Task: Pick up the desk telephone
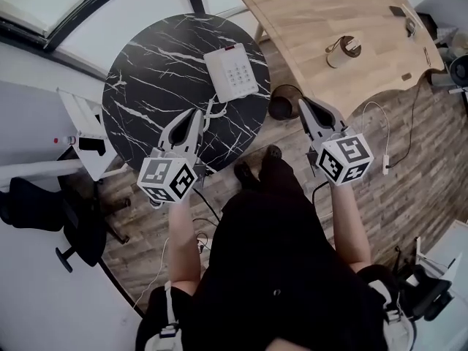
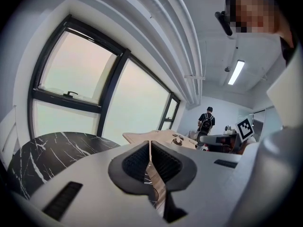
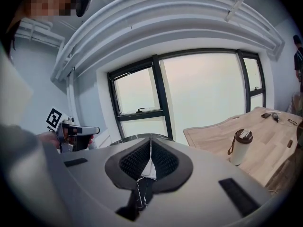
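Both grippers are held out in front of the person, the left gripper (image 1: 196, 113) over the near part of the round black marble table (image 1: 146, 86) and the right gripper (image 1: 302, 102) off its right side above the wood floor; each gripper view shows its jaws pressed together with nothing between them. The desk telephone (image 1: 231, 71) lies flat on the table's far right part, ahead of both grippers and apart from them, clear only in the head view. Further off is a wooden table (image 1: 329, 20) with a lidded cup (image 3: 240, 146), seen upright in the right gripper view, and only the left gripper view shows a distant person with a backpack (image 2: 206, 122).
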A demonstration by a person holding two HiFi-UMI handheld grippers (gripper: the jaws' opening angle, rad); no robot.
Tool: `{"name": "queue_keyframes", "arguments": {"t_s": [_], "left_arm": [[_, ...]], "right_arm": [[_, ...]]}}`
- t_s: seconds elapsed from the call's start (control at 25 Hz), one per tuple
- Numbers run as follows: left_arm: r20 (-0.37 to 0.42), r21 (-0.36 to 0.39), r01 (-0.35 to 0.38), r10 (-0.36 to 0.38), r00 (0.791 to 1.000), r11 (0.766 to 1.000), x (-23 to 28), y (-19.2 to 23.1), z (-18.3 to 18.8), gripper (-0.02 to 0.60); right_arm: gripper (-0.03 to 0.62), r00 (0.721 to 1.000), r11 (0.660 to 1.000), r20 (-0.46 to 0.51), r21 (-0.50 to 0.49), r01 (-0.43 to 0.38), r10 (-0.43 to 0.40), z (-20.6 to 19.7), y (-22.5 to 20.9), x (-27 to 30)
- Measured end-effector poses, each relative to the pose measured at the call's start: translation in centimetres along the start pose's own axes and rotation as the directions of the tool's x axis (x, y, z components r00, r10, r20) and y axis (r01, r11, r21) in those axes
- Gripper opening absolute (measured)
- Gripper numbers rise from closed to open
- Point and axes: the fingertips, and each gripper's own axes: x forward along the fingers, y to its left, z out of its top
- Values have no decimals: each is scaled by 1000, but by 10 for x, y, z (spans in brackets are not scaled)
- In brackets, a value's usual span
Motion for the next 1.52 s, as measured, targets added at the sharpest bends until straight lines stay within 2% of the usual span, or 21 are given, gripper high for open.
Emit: {"name": "queue_keyframes", "arguments": {"t_s": [0.36,0.68,0.96,1.36,1.52], "left_arm": [[-53,-41,-17,15,998,999,17,17,-14,23],[-92,-53,-31,26,995,998,47,39,-6,23],[-90,-105,-62,53,995,993,78,57,3,25],[-142,-110,-80,64,988,991,131,69,8,26],[-178,-142,-98,72,981,985,145,78,-2,63]], "right_arm": [[31,998,1000,-53,17,-19,20,-9,-9,31],[32,990,995,-103,34,-89,92,-2,-17,87],[32,978,988,-145,62,-141,149,3,-30,136],[35,941,966,-223,102,-238,255,-2,-47,195],[113,921,957,-266,130,-259,286,-13,-52,213]]}}
